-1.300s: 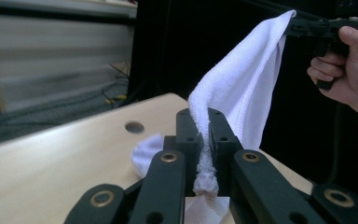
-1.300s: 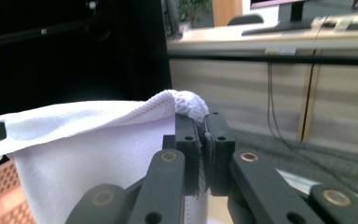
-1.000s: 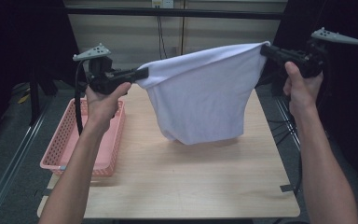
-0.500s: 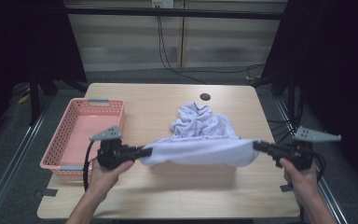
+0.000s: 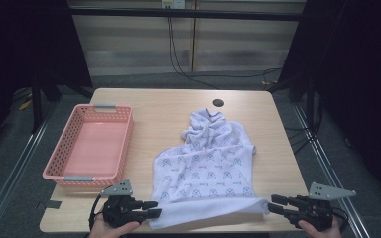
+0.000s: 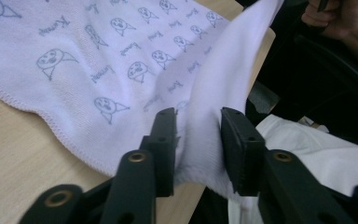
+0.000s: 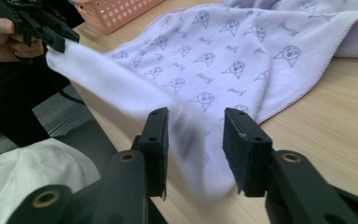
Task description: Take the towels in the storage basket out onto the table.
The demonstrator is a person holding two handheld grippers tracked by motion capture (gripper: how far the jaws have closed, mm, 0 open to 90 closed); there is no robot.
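Cloth [image 5: 206, 166] now lowered flat on table [image 5: 154, 106], corners between both just-opened grippers' loosened jaws

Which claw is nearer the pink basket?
Left. The left claw sits at the table's near edge just below the pink basket. The right claw is at the far side of the printed cloth.

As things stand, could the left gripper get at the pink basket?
Probably yes. The left gripper, jaws just opened around the cloth's corner, sits just below the pink basket, with bare table between and nothing blocking.
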